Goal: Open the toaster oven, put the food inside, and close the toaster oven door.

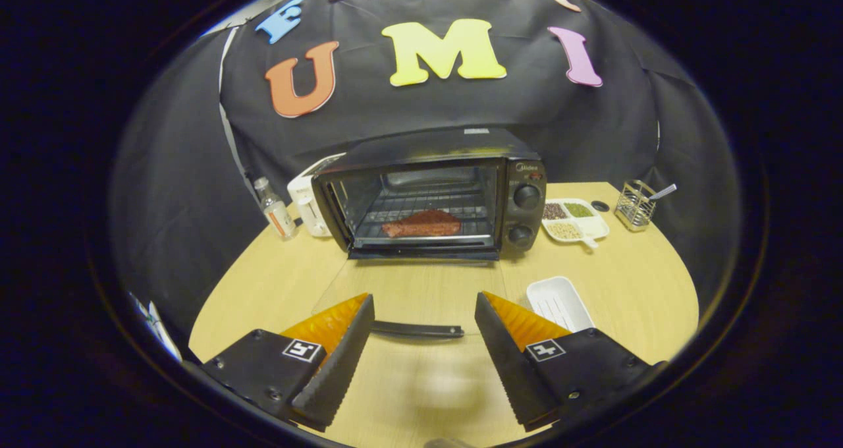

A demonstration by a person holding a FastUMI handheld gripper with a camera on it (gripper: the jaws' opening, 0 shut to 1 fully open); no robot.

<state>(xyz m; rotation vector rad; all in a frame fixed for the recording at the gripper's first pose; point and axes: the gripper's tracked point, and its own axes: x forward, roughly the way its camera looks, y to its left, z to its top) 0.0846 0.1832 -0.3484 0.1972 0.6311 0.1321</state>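
The black toaster oven (520,171) stands at the back of the round wooden table (263,290). Its glass door (408,290) lies folded flat toward me, and the door's dark handle (416,330) sits between my fingertips. A reddish-brown slab of food (421,224) rests on the wire rack inside the oven. My gripper (424,313) is open, one finger on each side of the handle, with nothing pressed between them.
An empty white tray (560,302) lies just right of the door. A divided white dish of seeds (574,220), a wire holder (635,205), a small black cap (600,205), a white toaster (308,205) and a small bottle (275,209) flank the oven.
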